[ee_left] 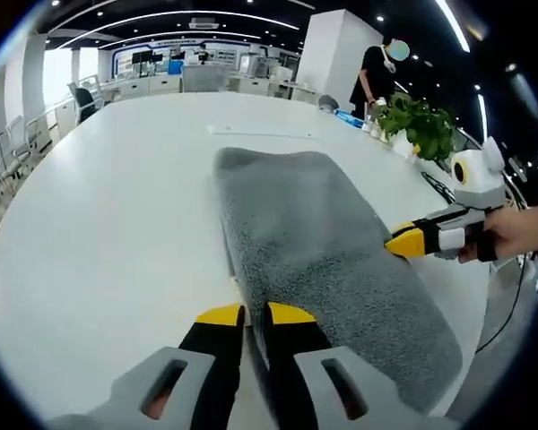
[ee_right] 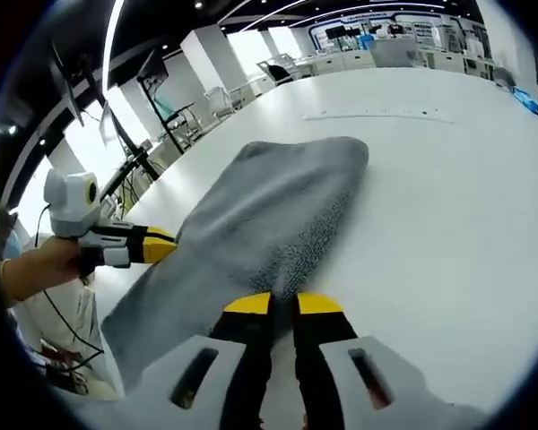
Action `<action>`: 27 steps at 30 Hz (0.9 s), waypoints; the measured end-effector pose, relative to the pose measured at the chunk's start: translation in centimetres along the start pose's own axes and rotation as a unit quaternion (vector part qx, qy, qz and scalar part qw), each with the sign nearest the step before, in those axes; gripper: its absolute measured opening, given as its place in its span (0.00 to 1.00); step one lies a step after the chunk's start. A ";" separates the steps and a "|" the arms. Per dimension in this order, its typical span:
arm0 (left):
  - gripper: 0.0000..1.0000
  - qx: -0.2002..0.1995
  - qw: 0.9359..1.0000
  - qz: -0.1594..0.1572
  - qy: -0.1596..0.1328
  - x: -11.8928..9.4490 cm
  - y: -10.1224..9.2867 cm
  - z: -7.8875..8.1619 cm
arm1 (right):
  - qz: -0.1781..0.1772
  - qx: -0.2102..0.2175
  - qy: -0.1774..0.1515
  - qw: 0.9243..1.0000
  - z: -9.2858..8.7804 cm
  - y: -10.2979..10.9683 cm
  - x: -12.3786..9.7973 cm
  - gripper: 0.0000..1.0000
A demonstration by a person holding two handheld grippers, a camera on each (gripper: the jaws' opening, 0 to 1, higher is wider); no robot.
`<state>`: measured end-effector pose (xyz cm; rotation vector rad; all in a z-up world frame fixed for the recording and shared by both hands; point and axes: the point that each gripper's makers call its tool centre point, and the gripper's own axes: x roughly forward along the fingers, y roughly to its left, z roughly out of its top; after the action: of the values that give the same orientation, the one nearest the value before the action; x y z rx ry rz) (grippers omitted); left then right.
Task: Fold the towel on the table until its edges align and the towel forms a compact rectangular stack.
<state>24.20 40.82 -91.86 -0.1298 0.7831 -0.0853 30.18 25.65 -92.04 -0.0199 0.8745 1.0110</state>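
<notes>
Open office: white pillar (ee_left: pixel 327 49), ceiling light strips (ee_left: pixel 175 16), potted plant (ee_left: pixel 421 125).

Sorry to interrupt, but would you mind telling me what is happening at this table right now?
A person is folding a grey terry towel on a white table with two handheld yellow-tipped grippers. The left gripper is shut on one edge of the towel, and the right gripper is shut on the opposite edge. The towel lies doubled over as a long strip, not yet a compact stack.

no readable text, labels or signs
</notes>
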 end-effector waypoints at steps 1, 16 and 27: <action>0.09 -0.001 1.000 0.001 0.003 0.1 -0.1 0.0 | 0.000 0.000 -0.001 1.000 0.0 0.0 0.0 0.05; 0.08 0.036 0.999 -0.037 0.013 2.3 -6.1 0.9 | -0.043 0.019 -0.011 0.999 -0.6 -5.3 -3.7 0.03; 0.08 0.068 0.994 -0.082 0.014 4.1 -12.3 1.5 | -0.093 0.046 -0.027 0.994 -2.1 -9.9 -8.1 0.04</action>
<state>27.84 28.24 -91.82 -0.0638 0.7906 -0.2967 34.33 13.33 -91.86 0.0040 0.8517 0.7931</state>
